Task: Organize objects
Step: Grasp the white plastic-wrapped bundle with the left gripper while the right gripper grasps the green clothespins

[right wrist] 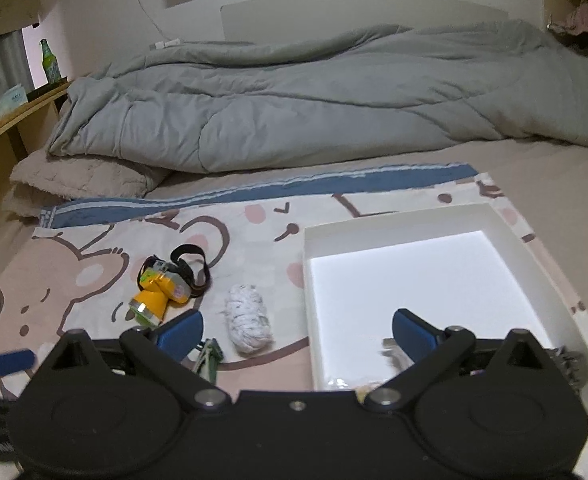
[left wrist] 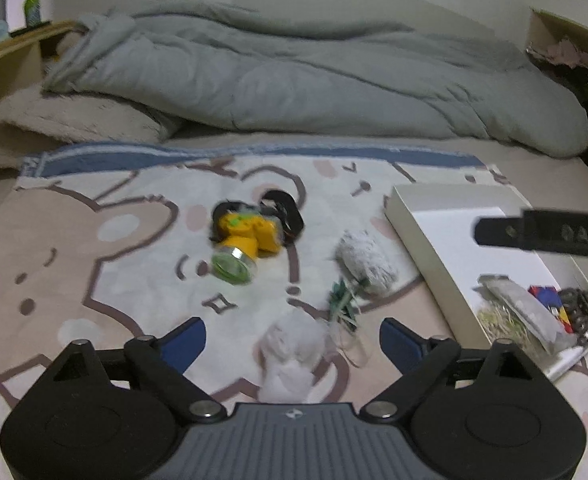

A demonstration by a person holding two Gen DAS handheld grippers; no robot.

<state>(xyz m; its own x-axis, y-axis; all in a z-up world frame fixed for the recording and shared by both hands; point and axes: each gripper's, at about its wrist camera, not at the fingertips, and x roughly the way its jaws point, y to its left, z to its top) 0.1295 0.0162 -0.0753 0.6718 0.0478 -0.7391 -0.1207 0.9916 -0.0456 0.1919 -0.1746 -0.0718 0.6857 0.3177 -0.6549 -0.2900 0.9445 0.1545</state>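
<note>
Several loose things lie on the cartoon-bear blanket (left wrist: 93,264) spread over the bed. A white fluffy wad (left wrist: 289,360) sits between the fingers of the left tool (left wrist: 292,340), close to its body; fingers spread wide, pads clear of the fluff. Just beyond the wad, a green-and-white sprig-like bundle (left wrist: 344,306), long axis running away toward a grey-white rolled cloth (left wrist: 368,264), soft and oval. Farther left, a yellow headlamp (left wrist: 245,242): hard plastic, round clear lens facing the camera and down-left, black strap looped behind it.

Right of these, a white shallow box (right wrist: 414,216), rectangular, smooth walls. The right tool (right wrist: 298,334) hangs over the box's near left corner, fingers spread, nothing between them. In the box's near end: a grey crinkled packet (left wrist: 522,312) and small coloured items, blurred.

Behind, a rumpled grey quilted duvet (right wrist: 294,112); a green bottle (right wrist: 49,60) upright on a wooden shelf.
</note>
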